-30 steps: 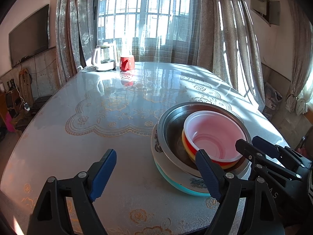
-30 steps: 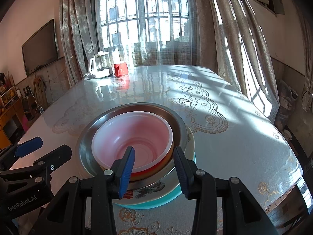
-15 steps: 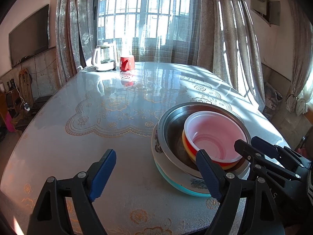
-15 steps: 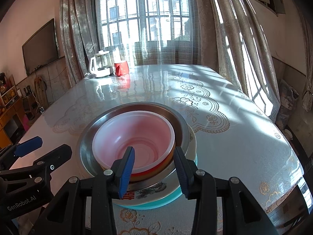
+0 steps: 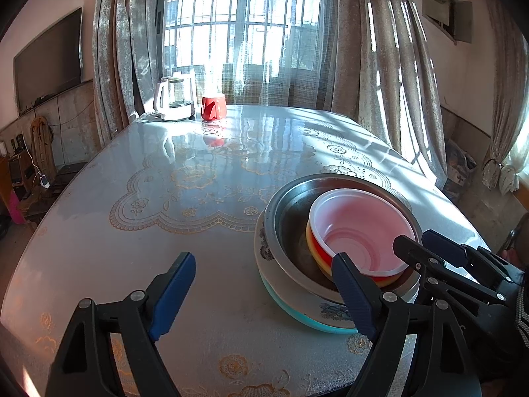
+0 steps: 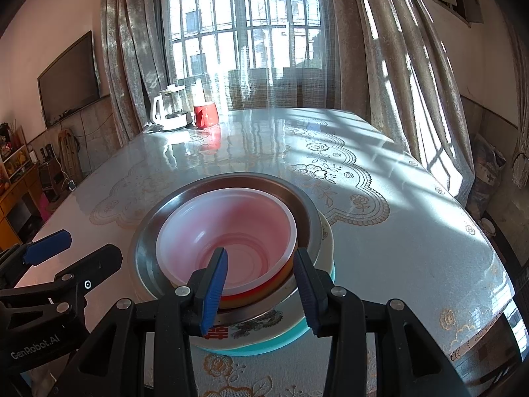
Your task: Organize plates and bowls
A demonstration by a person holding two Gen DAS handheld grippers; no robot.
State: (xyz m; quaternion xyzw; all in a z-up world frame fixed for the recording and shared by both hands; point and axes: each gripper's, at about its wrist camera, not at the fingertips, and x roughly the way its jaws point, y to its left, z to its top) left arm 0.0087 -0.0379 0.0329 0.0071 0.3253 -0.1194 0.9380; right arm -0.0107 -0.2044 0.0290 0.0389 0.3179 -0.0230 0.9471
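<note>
From my left-hand camera, the stack [image 5: 334,248] sat near the table's [image 5: 198,231] near right edge. At its bottom lay a plate [image 5: 297,311], on it a wide basin [image 5: 287,218], and inside that a bowl [image 5: 360,228] nested in what I took to be another bowl [image 5: 315,248], though little of it showed. At the far left corner stood a kettle [image 5: 173,101], with a cup [image 5: 214,107] just to its right. My left gripper [image 5: 264,294] hung left of the stack, my right gripper [image 6: 261,284] at its near rim.
</note>
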